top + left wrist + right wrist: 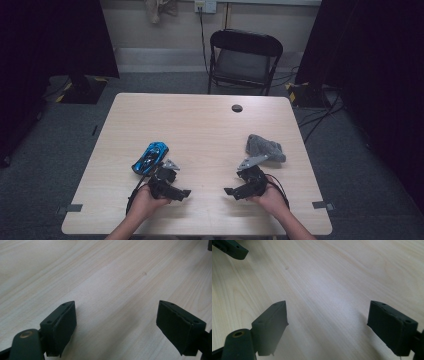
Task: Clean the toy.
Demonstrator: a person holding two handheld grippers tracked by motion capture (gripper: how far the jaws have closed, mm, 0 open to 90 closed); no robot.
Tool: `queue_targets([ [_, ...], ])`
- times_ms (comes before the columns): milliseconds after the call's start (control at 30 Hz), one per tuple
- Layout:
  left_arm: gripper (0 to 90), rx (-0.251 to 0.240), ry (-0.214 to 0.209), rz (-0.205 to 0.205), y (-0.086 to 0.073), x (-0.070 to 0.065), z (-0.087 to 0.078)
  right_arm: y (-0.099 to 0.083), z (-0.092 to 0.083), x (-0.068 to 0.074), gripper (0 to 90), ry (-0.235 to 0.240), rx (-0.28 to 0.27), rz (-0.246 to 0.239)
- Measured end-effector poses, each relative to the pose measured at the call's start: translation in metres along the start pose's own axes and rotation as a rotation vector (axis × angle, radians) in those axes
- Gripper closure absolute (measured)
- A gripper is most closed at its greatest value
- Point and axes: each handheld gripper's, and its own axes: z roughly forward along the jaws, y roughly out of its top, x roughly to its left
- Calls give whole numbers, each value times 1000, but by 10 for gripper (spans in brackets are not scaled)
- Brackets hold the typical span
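Both tongs, left (186,192) and right (228,191), spread wide, empty, low over table (200,125), between blue toy car (150,157) and grey cloth (264,147).

Table (200,125): pale wood-grain top, smooth, matt with a soft sheen; fine straight grain lines plain in both gripper views.

Toy car (150,157), on the table's left half: glossy blue shell, looks like hard plastic or painted metal, cannot tell which; dark glossy window parts.

Cloth (264,148), on the table's right half: grey, soft, fuzzy, matt, crumpled into folds.

Left gripper (116,327): matt black plastic jaws, pads faced with a dull rubbery sheet; a brass-coloured metal insert in the jaw arm.

Right gripper (327,327): same matt black finish.

Chair (244,60), beyond the table: black frame, slightly shiny; padded seat, dull.

Floor (60,140) around the table: grey carpet, rough, matt.
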Motion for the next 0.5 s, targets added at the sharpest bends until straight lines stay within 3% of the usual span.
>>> queue_targets([
  [200,159,-22,22,64,-4,-8,4,-7,8,5,149,5,12,-16],
  [267,155,-35,18,68,-5,-10,5,-9,9,8,148,-12,0,-33],
  [367,148,-47,33,118,-8,-14,7,-10,10,11,145,-20,-9,-53],
  [500,145,-61,47,150,-11,-16,8,-12,12,14,141,-43,-7,-87],
])
